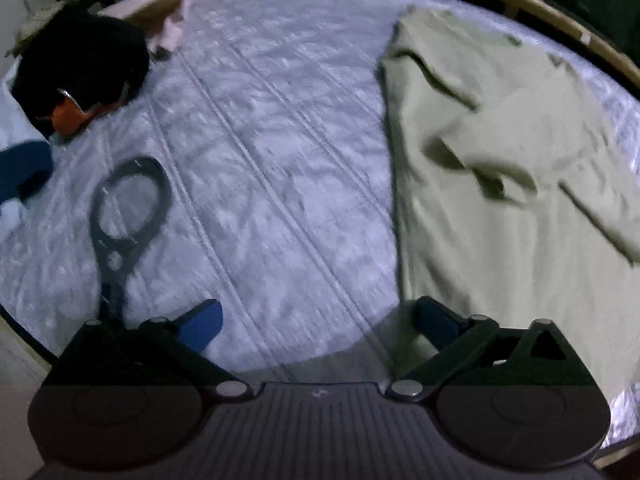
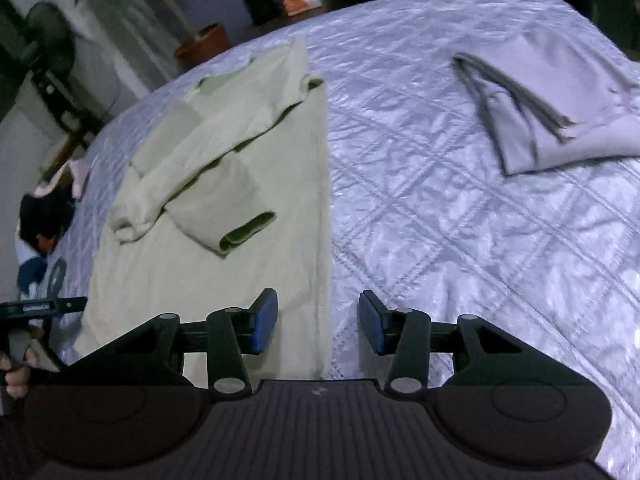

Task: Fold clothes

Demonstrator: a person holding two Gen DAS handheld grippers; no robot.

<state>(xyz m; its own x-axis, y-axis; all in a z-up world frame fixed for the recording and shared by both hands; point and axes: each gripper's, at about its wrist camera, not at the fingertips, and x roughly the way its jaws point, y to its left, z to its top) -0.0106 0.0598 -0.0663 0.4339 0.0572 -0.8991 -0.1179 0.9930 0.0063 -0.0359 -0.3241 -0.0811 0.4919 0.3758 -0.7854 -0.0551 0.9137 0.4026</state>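
Between the open jaws of the left gripper point(image 1: 318, 322) and straight ahead, the bed cover point(image 1: 280, 140) is bare, so there is room to go forward. Just left of its left jaw lie black scissors point(image 1: 124, 216). Far ahead on the left sits a dark pile point(image 1: 80, 68). The green shirt point(image 1: 500, 160) fills the right side. Ahead of the right gripper point(image 2: 318, 322), a grey cloth point(image 2: 560, 108) lies far right.
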